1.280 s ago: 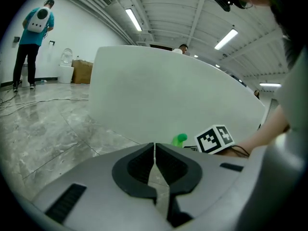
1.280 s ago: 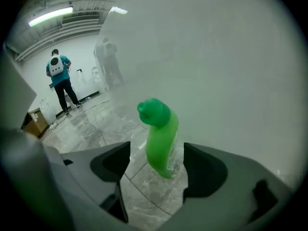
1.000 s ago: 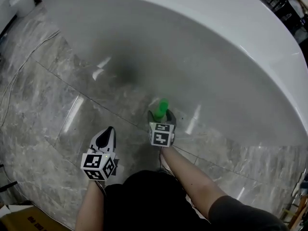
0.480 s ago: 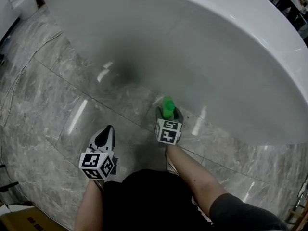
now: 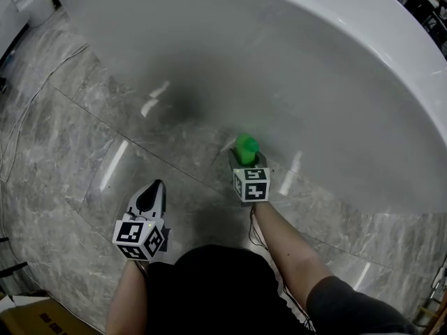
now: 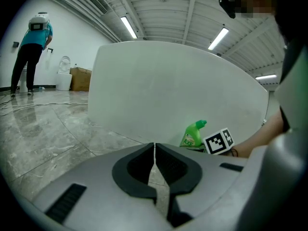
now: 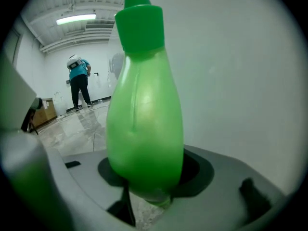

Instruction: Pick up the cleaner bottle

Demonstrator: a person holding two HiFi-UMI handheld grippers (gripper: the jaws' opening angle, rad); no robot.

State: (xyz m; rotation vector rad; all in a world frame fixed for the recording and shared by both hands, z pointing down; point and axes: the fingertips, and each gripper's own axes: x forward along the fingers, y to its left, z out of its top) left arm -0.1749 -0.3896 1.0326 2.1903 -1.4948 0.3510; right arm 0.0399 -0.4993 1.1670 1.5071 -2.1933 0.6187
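Right tool (image 5: 244, 160) jaws have just been closing onto the cleaner bottle (image 7: 144, 124) and now pinch its body. Left tool (image 6: 154, 150) jaws together, empty. Lift looks ready.

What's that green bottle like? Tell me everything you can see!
The green bottle is shiny plastic, fat below and narrowing to a darker green cap, with a printed label on one side. It stands upright on the grey marbled floor, beside the white tub. The right gripper has just been closing its jaws, which press on its body.
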